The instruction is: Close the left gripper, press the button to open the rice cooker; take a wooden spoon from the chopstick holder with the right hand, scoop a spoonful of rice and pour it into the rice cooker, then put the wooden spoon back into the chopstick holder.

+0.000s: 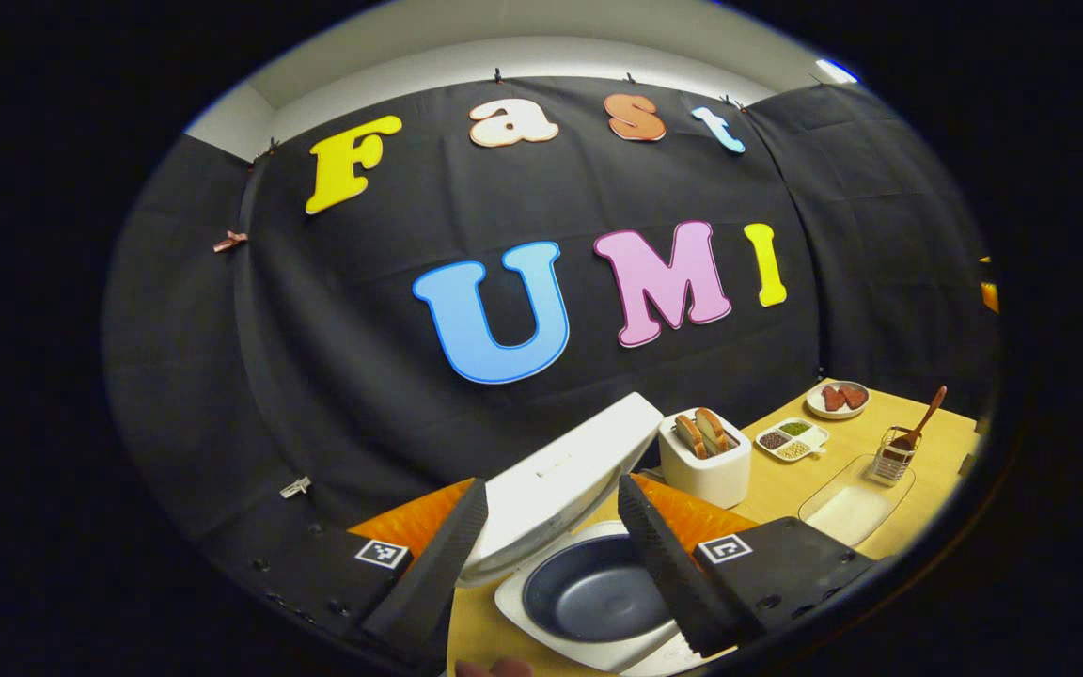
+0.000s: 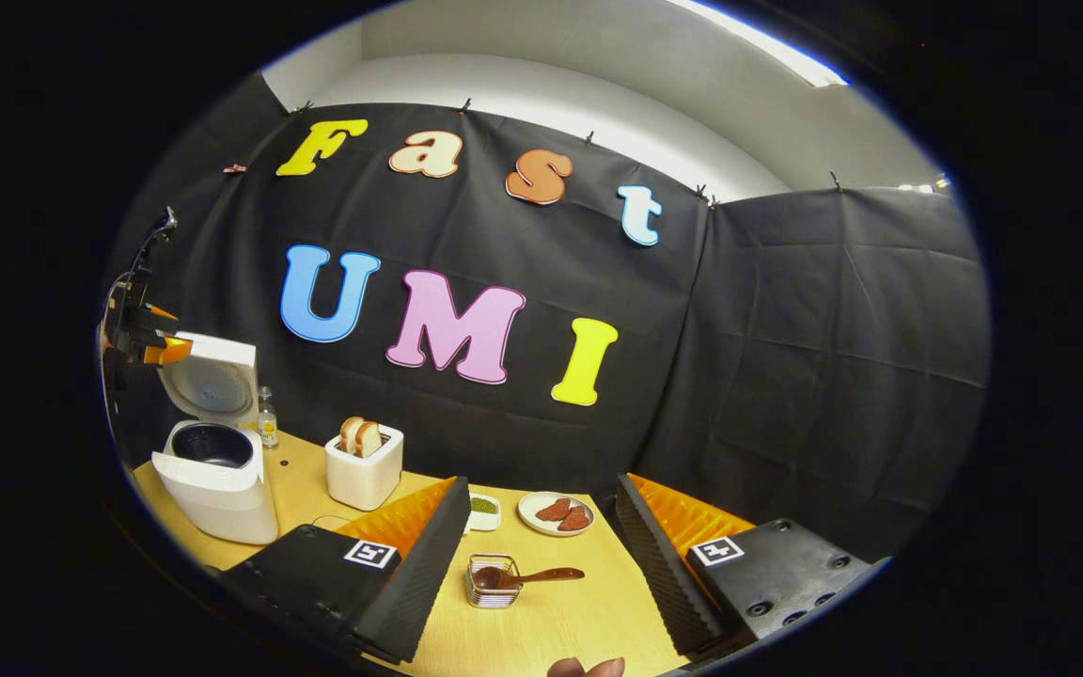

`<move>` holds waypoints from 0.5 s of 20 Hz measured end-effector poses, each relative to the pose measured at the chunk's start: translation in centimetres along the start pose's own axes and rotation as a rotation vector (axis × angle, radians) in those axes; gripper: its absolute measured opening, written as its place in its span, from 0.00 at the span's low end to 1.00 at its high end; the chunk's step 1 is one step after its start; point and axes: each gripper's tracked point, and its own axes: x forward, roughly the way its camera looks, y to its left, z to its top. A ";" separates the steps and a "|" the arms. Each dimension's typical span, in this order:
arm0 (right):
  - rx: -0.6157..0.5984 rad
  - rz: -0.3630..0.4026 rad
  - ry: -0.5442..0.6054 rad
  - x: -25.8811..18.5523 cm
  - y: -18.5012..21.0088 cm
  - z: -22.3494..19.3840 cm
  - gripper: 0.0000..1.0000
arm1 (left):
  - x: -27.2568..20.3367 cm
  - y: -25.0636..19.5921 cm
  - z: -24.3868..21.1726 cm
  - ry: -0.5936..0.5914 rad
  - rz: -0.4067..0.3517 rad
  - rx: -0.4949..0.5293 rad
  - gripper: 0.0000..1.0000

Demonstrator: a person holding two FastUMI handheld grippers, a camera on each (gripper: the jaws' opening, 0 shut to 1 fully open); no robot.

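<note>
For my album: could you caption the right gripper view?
Open right gripper hovers above the wooden spoon in its chopstick holder, rice cooker open.

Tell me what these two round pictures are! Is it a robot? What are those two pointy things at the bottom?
No robot: a person holds two grabbing tools, each carrying a camera. The pointy things are each tool's fingers. The left gripper is open above the rice cooker, whose lid is up. The right gripper is open too, holding nothing, facing the wooden spoon in its chopstick holder. On the table also stand a toaster with bread and a plate of food.
</note>
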 end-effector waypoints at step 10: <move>0.019 0.057 -0.008 -1.2 2.0 0.1 0.97 | -5.8 -3.0 -0.2 -0.020 0.017 -0.204 0.96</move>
